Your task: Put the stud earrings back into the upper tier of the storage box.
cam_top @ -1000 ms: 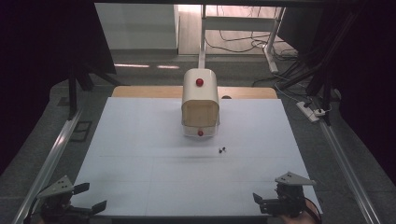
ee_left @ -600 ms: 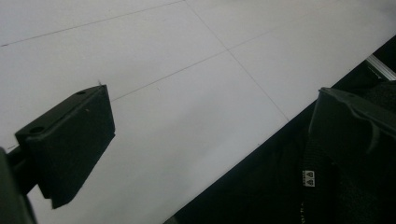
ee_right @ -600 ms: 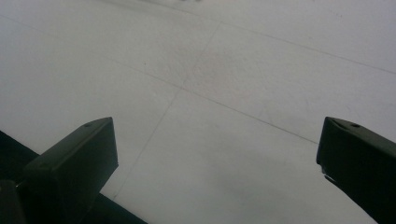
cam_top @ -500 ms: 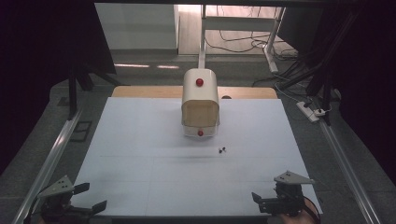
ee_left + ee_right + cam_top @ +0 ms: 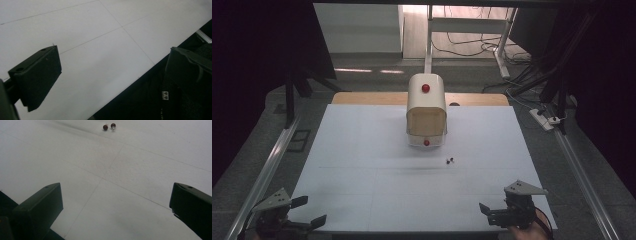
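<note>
A cream container (image 5: 426, 116) with a rounded top and two red knobs stands on the far middle of the white table (image 5: 362, 150). Two small dark round pieces (image 5: 450, 161) lie just in front of it, to the right; the right gripper view has them (image 5: 109, 126) far ahead at its top edge. My left gripper (image 5: 309, 211) hovers over the near left corner, its jaws wide apart over the table edge (image 5: 113, 57), holding nothing. My right gripper (image 5: 492, 212) sits at the near right, open and empty above the bare surface (image 5: 116, 192).
Metal rails (image 5: 267, 175) run along both sides of the table. A wooden board (image 5: 362, 98) shows behind the white sheet. Cables and a power strip (image 5: 544, 120) lie on the floor at the far right. A dark sleeve (image 5: 180, 100) shows below the table edge.
</note>
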The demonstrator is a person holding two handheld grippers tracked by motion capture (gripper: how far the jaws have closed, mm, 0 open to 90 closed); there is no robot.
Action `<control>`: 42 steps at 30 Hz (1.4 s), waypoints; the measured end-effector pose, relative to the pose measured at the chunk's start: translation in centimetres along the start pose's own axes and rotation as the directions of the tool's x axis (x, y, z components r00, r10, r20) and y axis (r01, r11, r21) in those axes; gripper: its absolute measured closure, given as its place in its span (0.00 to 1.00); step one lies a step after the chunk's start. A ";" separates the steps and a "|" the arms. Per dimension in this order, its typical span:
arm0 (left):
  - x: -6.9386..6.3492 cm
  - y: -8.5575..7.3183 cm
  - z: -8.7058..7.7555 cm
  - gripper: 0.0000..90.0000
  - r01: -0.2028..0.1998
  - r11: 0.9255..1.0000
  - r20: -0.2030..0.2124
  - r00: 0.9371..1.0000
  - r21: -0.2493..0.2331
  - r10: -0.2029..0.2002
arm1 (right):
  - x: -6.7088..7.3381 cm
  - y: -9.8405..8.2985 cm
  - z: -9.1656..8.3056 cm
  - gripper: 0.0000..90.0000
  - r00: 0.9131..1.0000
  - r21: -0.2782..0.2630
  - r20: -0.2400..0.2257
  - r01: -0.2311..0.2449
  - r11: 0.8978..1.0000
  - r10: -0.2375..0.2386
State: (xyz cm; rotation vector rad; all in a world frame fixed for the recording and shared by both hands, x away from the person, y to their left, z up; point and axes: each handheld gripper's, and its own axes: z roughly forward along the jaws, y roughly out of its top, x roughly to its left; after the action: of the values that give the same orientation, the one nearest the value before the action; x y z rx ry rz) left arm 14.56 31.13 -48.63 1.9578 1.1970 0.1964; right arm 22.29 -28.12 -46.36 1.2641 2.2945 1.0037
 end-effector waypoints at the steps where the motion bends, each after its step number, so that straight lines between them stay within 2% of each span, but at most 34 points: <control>1: 0.0 0.0 0.0 0.01 0.001 1.000 0.000 1.000 0.000 -0.001 | 0.0 0.1 0.1 0.00 1.000 -0.001 -0.003 -0.003 1.000 0.003; 6: 0.0 0.0 0.0 0.01 0.002 1.000 0.001 1.000 0.000 -0.002 | 0.0 0.6 0.3 0.00 1.000 -0.005 -0.017 -0.010 1.000 0.010; 20: 0.1 0.0 0.0 0.01 0.008 1.000 0.002 1.000 0.001 -0.008 | 0.5 1.8 1.8 0.00 0.999 0.005 -0.029 0.037 0.999 -0.037; 32: 0.1 0.0 0.0 0.01 0.008 1.000 0.001 1.000 0.001 -0.008 | 0.0 2.6 3.2 0.00 0.998 0.010 -0.056 0.019 1.000 -0.018; 42: 0.1 0.0 0.0 0.01 0.005 1.000 0.000 1.000 0.003 -0.005 | -0.3 3.5 4.5 0.00 0.999 0.031 -0.035 0.031 0.999 -0.030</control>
State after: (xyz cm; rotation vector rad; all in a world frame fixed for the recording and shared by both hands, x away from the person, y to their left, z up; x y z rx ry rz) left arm 14.63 31.15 -48.66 1.9571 1.2034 0.1922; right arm 27.16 -25.22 -47.04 1.2293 2.3578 0.9902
